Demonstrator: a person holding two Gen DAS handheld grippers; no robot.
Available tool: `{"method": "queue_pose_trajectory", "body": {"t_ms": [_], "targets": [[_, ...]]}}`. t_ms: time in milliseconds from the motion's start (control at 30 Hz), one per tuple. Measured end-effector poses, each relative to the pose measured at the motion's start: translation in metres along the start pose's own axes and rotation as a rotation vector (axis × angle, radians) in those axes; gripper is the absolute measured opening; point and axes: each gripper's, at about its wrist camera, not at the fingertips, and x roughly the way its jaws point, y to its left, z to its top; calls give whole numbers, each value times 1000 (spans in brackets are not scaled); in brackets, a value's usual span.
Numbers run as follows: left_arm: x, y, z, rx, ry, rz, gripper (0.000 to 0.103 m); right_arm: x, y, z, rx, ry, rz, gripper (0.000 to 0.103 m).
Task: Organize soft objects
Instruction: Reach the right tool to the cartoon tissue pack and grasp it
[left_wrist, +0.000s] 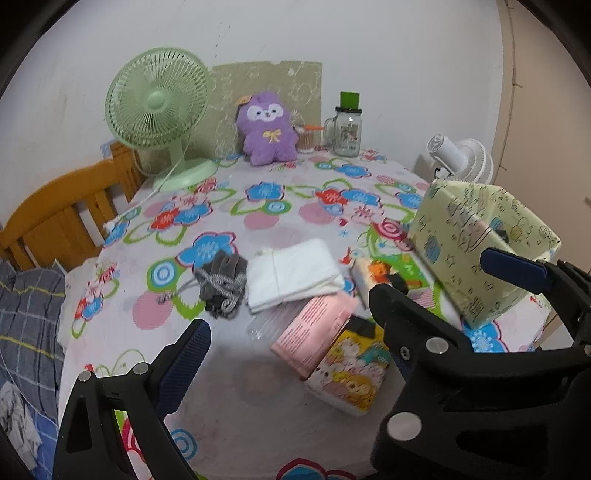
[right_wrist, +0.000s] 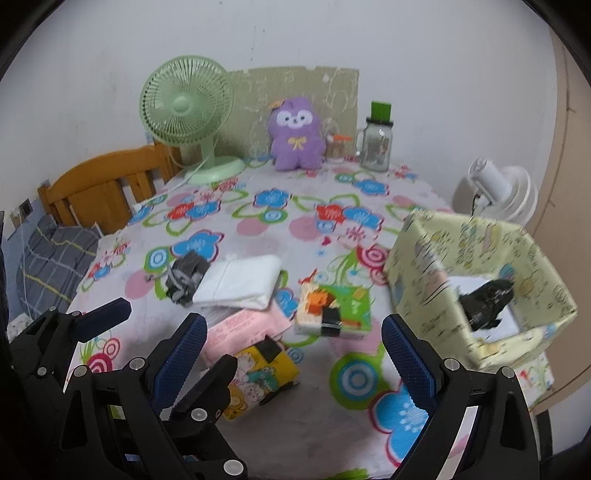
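White cloth (right_wrist: 240, 282) beyond open tongs (right_wrist: 291, 354)

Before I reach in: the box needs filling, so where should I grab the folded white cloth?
Take the folded white cloth by its near folded edge, coming in low from the front with the right tool. It lies flat, its left end partly on the grey gloves, so that side is crowded.
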Motion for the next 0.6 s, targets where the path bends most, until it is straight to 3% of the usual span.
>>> {"method": "queue_pose_trajectory", "body": {"t_ms": [600], "targets": [[33,6,-29,-40,105,-10,98,36,5,-25,-31,100,27,97]]}}
